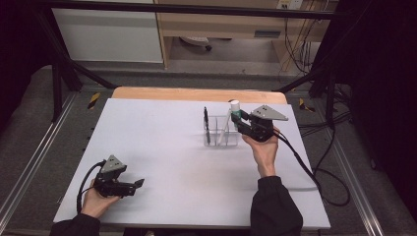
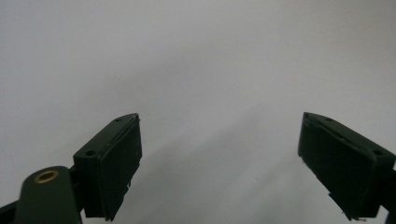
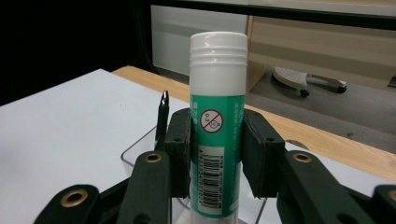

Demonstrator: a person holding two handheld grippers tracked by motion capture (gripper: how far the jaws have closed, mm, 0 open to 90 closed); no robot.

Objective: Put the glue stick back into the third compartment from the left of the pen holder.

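step: glue stick (image 3: 217, 135) to be kept upright over holder (image 1: 221, 132) | right gripper (image 3: 217, 154) pinching stick | left gripper (image 2: 219, 163) spread, nothing held | pen (image 1: 206, 123) to be avoided

Left tool (image 2: 219, 163) jaws apart above white tabletop (image 2: 196, 60).

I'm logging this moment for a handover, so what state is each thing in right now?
Glue stick: upright, capped, clamped between the right gripper's jaws above the holder.
Right gripper: shut on the glue stick.
Left gripper: jaws wide open, nothing between them, low over the white table.
Clear holder: standing upright on the table.
Black pen: standing upright in the holder.
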